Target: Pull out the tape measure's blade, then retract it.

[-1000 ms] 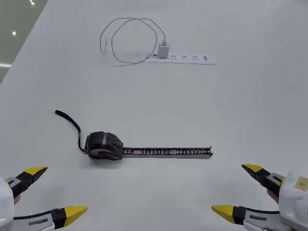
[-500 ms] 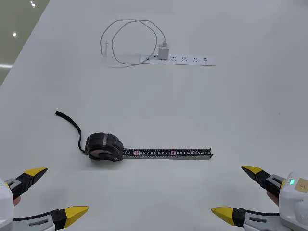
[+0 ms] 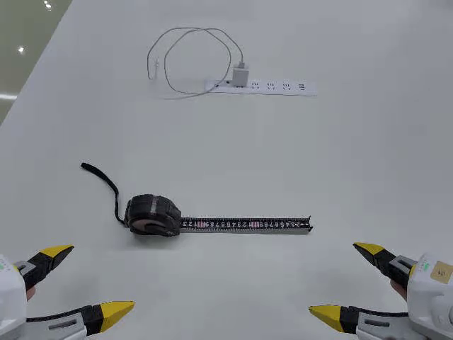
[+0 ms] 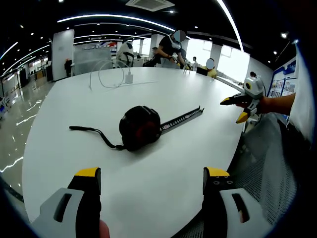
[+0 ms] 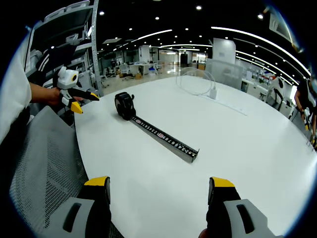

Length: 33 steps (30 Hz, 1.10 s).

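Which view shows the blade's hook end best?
The right gripper view: the hook end lies nearest, its upturned tip distinct. The head view shows it small; the left gripper view shows it far beyond the case.

white power strip [image 3: 272, 86], charger [image 3: 241, 74], looped cable [image 3: 165, 69]

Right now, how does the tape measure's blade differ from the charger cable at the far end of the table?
The blade is dark and marked with numbers; the cable is plain white. The blade lies straight, out from the black case; the cable curls in loops from the charger. Both lie flat on the table.
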Motion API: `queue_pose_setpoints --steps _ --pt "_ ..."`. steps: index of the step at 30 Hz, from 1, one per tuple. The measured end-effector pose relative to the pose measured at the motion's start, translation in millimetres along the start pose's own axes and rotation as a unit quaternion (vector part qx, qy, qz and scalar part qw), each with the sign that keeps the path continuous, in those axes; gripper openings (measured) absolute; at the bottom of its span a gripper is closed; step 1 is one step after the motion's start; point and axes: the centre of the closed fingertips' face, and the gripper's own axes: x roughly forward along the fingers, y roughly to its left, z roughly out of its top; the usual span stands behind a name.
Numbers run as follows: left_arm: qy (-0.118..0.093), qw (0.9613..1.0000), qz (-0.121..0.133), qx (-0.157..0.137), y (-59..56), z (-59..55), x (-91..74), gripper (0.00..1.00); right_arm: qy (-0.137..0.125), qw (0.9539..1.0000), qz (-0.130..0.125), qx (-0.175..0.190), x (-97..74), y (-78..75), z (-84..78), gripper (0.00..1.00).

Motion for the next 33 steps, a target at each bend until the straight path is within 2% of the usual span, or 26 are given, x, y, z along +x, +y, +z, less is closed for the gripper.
queue_pose_setpoints --steps 7,9,14,22,33 --pt "-0.002 1.0000 -0.006 0.003 -3.9 5.5 7.2 0.83 0.003 1.0000 0.001 -0.001 0.1 -0.2 -1.0 0.78" --pt "-0.008 0.9999 -0.008 -0.002 -4.4 8.5 8.0 0.83 0.004 1.0000 0.002 -0.001 0.1 0.5 -1.2 0.78" --pt "-0.006 0.9999 -0.009 0.003 -5.2 8.5 10.0 0.83 0.004 1.0000 0.004 0.000 0.3 1.7 -1.2 0.78" --pt "-0.003 1.0000 -0.004 0.001 -7.2 9.6 18.6 0.83 0.003 1.0000 0.006 -0.002 2.4 2.2 0.1 0.78" --pt "-0.005 1.0000 0.002 -0.007 -4.6 17.6 31.9 0.83 0.003 1.0000 0.007 -0.004 3.6 -0.1 1.5 0.78"
